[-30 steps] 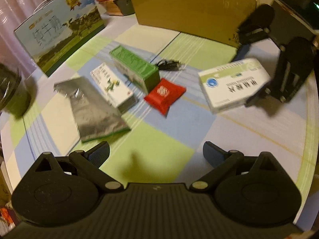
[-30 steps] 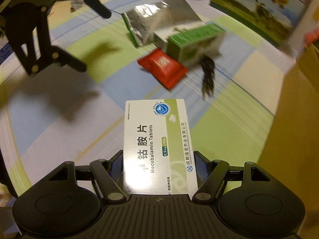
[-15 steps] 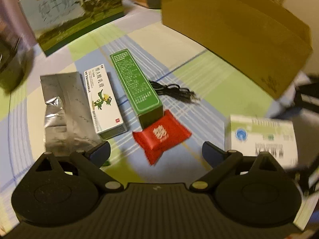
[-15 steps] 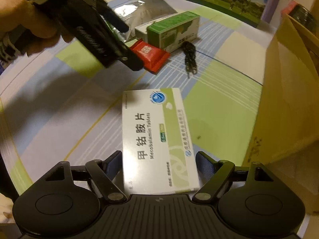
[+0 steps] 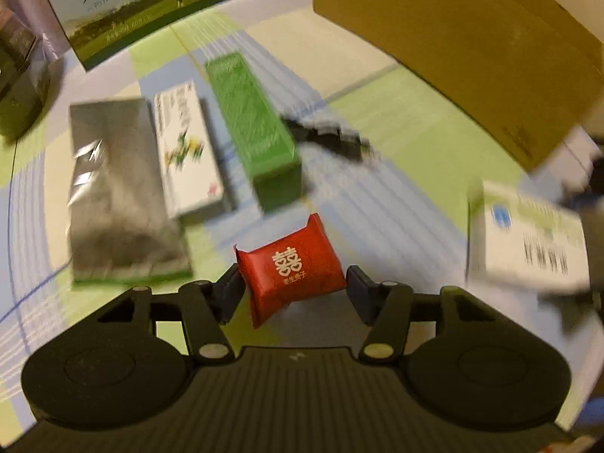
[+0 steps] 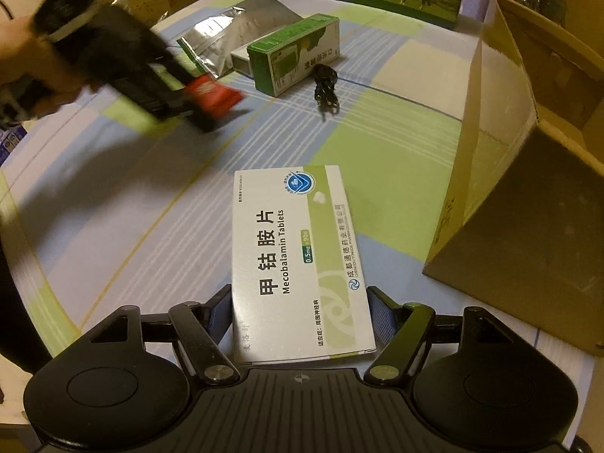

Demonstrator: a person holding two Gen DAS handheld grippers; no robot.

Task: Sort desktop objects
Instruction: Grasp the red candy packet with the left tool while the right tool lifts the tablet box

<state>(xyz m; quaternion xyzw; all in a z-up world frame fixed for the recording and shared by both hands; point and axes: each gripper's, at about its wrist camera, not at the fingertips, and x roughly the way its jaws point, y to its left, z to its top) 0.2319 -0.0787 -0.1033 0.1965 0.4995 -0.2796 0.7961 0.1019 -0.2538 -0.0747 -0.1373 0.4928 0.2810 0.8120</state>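
Note:
A red candy packet [image 5: 290, 268] sits between the pads of my left gripper [image 5: 294, 288]. Its jaws are closing and the pads touch both sides of the packet. The packet stays sharp while the table behind it blurs. From the right wrist view the left gripper [image 6: 205, 109] is a dark blur with the red packet [image 6: 215, 94] at its tip. My right gripper [image 6: 300, 313] is shut on a white-and-green tablet box [image 6: 298, 260], held above the checked tablecloth [image 6: 377, 151]. The same tablet box [image 5: 528, 234] shows blurred at the right of the left wrist view.
A green box [image 5: 253, 128], a white box [image 5: 185, 151], a silver pouch [image 5: 117, 188] and a black cable [image 5: 328, 139] lie together on the cloth. An open cardboard box [image 6: 528, 188] stands close on the right. A milk carton [image 5: 143, 3] stands at the back.
My left gripper came down over the red packet and its jaws closed from wide open onto it. My right gripper carried the tablet box closer to the cardboard box.

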